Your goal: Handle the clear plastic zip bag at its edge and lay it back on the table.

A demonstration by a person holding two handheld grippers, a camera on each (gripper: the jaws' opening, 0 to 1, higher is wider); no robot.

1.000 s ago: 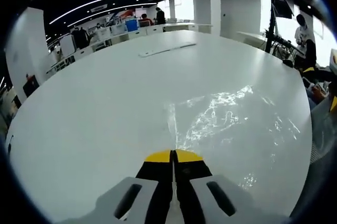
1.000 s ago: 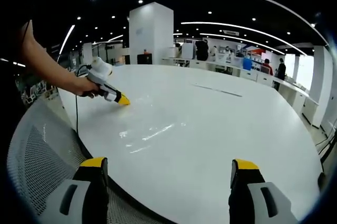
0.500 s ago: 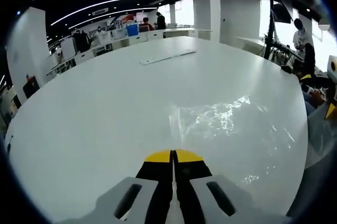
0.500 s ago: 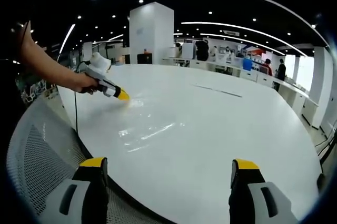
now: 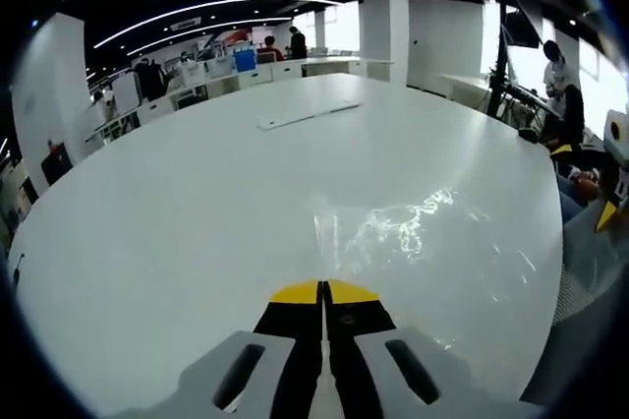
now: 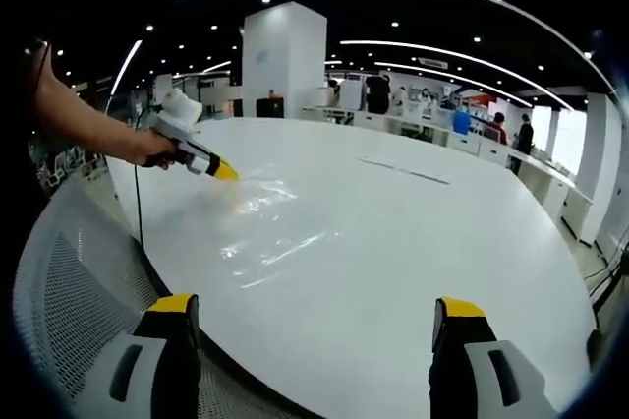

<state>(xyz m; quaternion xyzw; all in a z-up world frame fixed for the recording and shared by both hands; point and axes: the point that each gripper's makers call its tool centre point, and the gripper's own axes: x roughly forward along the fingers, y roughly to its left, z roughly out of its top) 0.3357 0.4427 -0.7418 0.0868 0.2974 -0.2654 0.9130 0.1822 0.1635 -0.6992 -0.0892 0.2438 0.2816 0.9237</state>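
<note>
So the left tongs (image 6: 226, 172) are clenched on the near edge of the clear plastic zip bag (image 6: 270, 227), and compared with a second ago that edge is now sitting higher off the white counter (image 6: 413, 242). In the right gripper view the corner by the yellow tips is lifting and crinkling, while the rest of the bag is draping down and lying flat on the counter. A second ago the bag was lying flat there with the tips right down at the surface.

In the left gripper view the left tongs (image 5: 323, 293) are pressed together, and the bag (image 5: 413, 232) is stretching away from them as a shiny wrinkled sheet. The glare patch is looking smaller and tighter than before, which fits the edge being pulled up.

The right tongs (image 6: 313, 313) are hanging spread wide over the near rim of the counter, grasping nothing, same as before. A long flat strip (image 5: 308, 114) is lying further across the counter, well apart from the bag.

My read: the pick-up-by-the-edge part is happening, and laying it back down hasn't started yet.
</note>
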